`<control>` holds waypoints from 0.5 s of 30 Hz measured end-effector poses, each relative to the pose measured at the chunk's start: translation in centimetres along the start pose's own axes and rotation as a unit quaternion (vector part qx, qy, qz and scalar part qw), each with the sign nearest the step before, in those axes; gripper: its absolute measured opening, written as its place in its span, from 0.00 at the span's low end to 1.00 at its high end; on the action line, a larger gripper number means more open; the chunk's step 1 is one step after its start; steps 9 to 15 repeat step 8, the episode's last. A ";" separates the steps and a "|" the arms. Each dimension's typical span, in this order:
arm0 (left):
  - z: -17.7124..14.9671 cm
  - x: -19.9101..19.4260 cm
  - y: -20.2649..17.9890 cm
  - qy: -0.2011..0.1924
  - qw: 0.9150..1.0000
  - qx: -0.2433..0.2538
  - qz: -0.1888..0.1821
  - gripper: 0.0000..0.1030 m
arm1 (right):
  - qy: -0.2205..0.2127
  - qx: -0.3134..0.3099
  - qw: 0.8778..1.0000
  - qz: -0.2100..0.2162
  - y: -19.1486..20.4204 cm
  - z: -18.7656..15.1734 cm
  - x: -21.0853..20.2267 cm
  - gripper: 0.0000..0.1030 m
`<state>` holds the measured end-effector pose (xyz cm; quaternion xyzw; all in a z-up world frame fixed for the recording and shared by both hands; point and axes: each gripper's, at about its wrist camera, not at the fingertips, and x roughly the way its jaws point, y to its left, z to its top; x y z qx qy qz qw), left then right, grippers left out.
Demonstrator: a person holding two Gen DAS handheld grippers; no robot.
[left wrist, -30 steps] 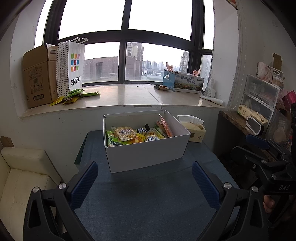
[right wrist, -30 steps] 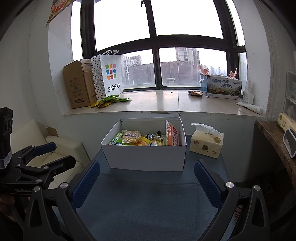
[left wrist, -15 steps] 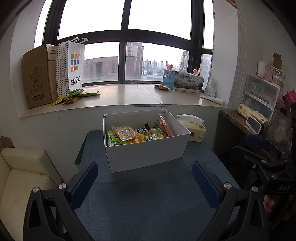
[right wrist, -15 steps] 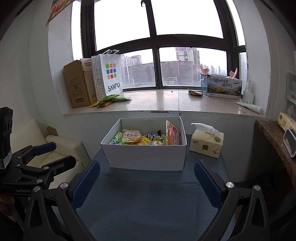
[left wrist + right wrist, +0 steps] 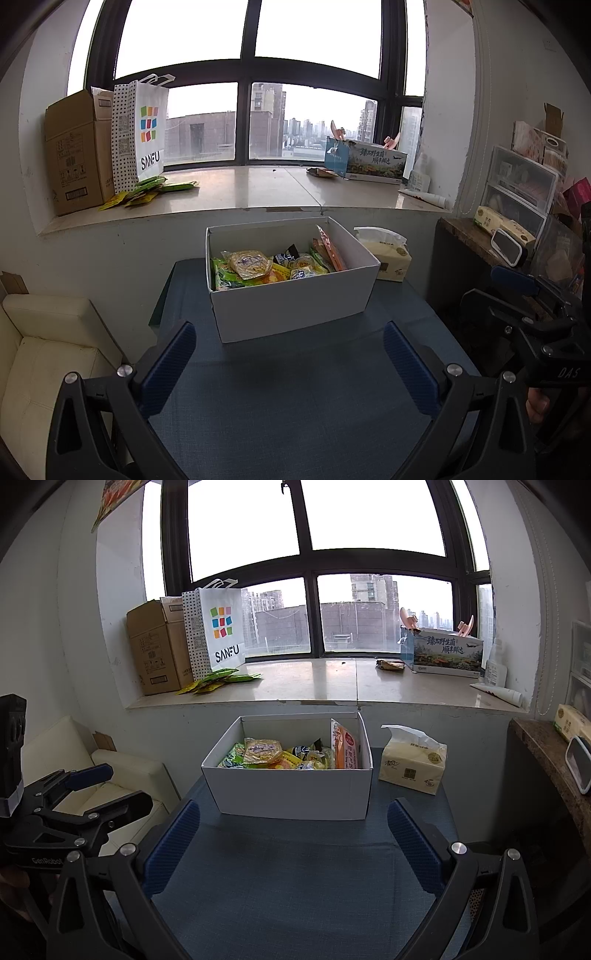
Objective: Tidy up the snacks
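I'm seeing the blue tabletop [image 5: 295, 406] carrying the white box [image 5: 291, 302] at twelve o'clock; its near wall is hiding most of the snacks [image 5: 288, 757]. Left gripper [image 5: 290, 365] and right gripper [image 5: 293, 845] fingers are gaping wide, holding nothing.

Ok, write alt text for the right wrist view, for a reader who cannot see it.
An open white box filled with snack packets sits on a dark blue table, framed by the open right gripper. A tissue pack stands right of the box; the left gripper shows at the left edge.
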<state>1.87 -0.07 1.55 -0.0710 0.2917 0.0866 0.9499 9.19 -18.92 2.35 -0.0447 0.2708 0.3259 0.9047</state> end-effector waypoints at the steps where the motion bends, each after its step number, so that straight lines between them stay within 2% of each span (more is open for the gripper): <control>1: 0.0 0.0 0.0 0.000 1.000 0.000 0.000 1.00 | 0.000 0.000 1.000 0.000 0.0 0.0 0.0 1.00; 15: -0.1 0.1 0.1 0.002 1.000 0.002 -0.006 1.00 | 0.000 0.000 1.000 0.000 0.0 0.0 0.0 1.00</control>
